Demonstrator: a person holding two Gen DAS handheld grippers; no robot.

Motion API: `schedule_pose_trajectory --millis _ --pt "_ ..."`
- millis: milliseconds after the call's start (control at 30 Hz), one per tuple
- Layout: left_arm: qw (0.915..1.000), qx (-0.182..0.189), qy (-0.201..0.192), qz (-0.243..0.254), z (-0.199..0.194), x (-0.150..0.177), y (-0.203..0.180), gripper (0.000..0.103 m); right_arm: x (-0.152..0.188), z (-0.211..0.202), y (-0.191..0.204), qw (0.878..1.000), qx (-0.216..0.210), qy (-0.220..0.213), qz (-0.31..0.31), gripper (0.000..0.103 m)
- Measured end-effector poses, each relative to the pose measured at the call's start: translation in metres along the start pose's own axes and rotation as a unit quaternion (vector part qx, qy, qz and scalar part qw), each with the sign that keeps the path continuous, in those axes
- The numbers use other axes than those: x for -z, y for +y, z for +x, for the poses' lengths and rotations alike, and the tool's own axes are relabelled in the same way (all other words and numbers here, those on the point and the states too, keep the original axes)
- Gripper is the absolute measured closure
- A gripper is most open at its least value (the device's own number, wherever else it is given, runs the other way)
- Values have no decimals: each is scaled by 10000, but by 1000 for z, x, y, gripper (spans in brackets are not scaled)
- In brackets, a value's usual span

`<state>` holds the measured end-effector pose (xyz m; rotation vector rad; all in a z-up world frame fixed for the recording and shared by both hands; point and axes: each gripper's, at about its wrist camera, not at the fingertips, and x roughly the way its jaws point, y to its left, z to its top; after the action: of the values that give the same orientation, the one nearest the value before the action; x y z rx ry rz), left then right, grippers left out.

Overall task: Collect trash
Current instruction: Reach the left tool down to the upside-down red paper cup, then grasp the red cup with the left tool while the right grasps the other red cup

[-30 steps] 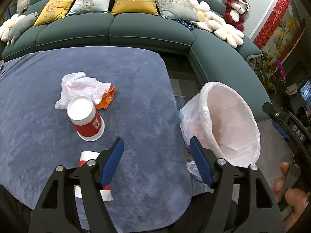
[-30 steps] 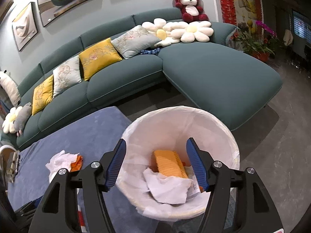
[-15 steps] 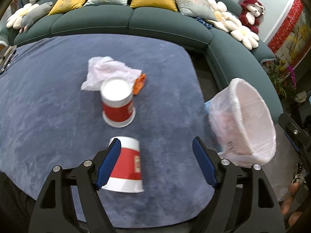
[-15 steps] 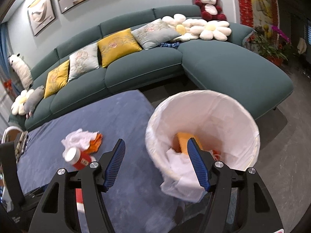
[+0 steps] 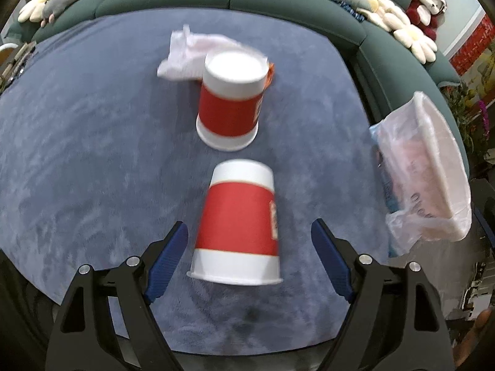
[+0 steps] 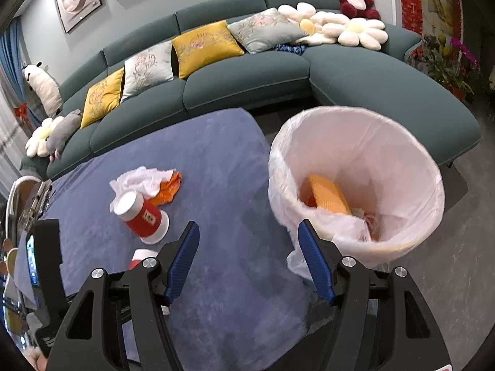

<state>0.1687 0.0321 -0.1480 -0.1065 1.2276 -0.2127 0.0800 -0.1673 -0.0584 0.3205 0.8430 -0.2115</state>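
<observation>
Two upside-down red and white paper cups stand on the blue table (image 5: 77, 142). The near cup (image 5: 239, 225) sits between the open fingers of my left gripper (image 5: 249, 238), which does not touch it. The far cup (image 5: 230, 102) stands behind it, and shows in the right wrist view (image 6: 140, 215). A crumpled white tissue (image 5: 188, 54) and an orange wrapper (image 6: 168, 190) lie behind the far cup. The lined trash bin (image 6: 355, 182) holds a yellow sponge and paper. My right gripper (image 6: 247, 262) is open and empty above the table edge, left of the bin.
A green sofa (image 6: 247, 74) with cushions and plush toys curves behind the table. The bin (image 5: 430, 170) stands off the table's right edge. A phone holder (image 6: 46, 253) is at the left of the right wrist view.
My left gripper has moved forward and left, so the near cup now sits between its fingers. My right gripper has pulled back and left from over the bin toward the table.
</observation>
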Motion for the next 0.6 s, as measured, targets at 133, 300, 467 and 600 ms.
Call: schedule_pose_trajectory --millis 133,300,467,600 --pt "9998 11 172 -21 11 2 4 25 6 7 4 9999 -3 133 -28 39" --pt "9994 74 328 -27 22 5 9 26 13 17 14 9996 -7 285 -81 39" --pt "9984 209 513 -104 30 2 14 41 17 25 25 9991 -7 396 -182 39" --pt "9987 244 445 -37 25 3 20 44 19 29 34 9987 -24 456 -230 39"
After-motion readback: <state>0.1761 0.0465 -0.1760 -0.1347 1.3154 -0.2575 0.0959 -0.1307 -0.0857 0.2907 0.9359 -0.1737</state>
